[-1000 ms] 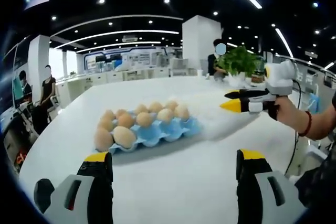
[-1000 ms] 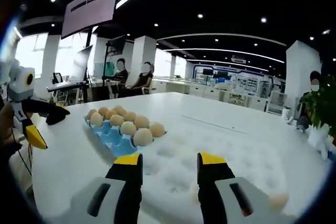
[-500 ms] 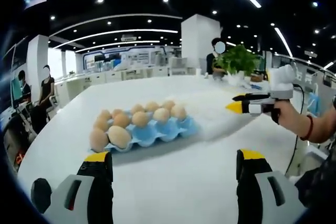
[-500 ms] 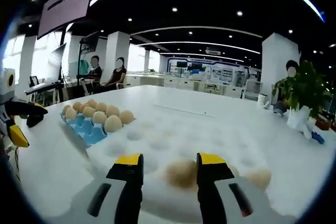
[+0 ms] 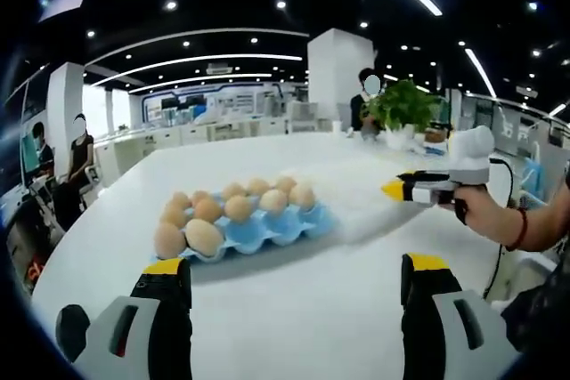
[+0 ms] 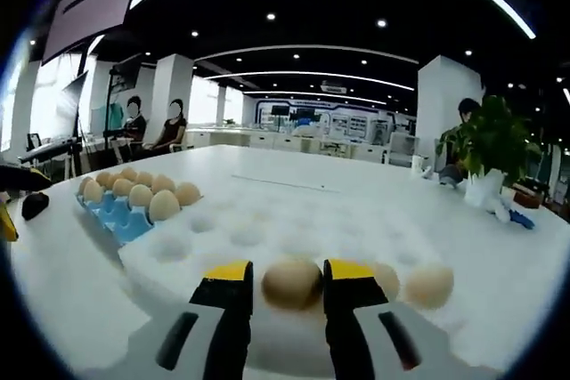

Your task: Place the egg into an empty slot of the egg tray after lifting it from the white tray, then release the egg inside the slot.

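An egg (image 6: pixel 292 284) rests in a dimple of the white tray (image 6: pixel 267 220), and my right gripper (image 6: pixel 288 275) is shut on it, one jaw against each side. Two more eggs (image 6: pixel 427 284) lie just to its right. The blue egg tray (image 6: pixel 116 218) stands at the left, holding several eggs, with bare slots along its near row. In the left gripper view the blue egg tray (image 5: pixel 267 230) sits mid-table and my left gripper (image 5: pixel 294 278) is held wide open in front of it with nothing between its jaws. The right gripper (image 5: pixel 419 189) shows at the right over the white tray (image 5: pixel 374 211).
Everything stands on a large white table (image 5: pixel 294 309). A potted plant (image 6: pixel 485 144) stands at the far edge. People sit at desks far behind (image 6: pixel 169 126). A hand with a bracelet (image 5: pixel 499 215) holds the right gripper.
My right gripper has moved forward over the white tray and its jaws have narrowed onto the egg. The left gripper has stayed open and nearly still.
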A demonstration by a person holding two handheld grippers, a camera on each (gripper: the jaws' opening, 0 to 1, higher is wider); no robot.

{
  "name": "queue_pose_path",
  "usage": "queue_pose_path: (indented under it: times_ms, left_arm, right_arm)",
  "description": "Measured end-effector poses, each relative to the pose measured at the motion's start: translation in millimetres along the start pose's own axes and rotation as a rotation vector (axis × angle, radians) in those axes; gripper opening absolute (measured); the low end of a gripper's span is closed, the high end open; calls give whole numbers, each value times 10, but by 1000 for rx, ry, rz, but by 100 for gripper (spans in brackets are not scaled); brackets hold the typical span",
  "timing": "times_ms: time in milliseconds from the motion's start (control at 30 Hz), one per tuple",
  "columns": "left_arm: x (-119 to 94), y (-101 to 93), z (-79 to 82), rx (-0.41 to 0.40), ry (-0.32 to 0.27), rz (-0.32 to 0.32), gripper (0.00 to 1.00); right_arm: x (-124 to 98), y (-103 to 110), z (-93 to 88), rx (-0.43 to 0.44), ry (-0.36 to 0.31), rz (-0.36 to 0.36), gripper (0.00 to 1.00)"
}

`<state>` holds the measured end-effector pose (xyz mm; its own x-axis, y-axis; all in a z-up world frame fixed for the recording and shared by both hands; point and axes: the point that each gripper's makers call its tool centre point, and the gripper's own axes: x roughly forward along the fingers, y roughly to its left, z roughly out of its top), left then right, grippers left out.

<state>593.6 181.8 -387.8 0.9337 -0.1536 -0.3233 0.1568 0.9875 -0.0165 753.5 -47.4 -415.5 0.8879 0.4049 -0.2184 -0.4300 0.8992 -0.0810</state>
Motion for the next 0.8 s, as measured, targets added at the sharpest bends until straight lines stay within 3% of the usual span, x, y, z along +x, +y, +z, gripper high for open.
queue_pose_path:
  times_ms: [167, 300, 533, 800]
  left_arm:
    - [-11, -3, 2, 5, -1, 4, 100]
    - [-8, -18, 4, 7, -1, 3, 100]
    - [-12, -131, 6, 18, 1, 0, 100]
    - [-17, -188, 19, 25, 1, -3, 100]
  right_arm:
    - [14, -31, -28, 35, 26, -20, 29]
    - [19, -57, -52, 127, 28, -52, 29]
    - [6, -68, -53, 118, 41, -69, 28]
    - [-12, -70, -39, 125, 57, -37, 28]
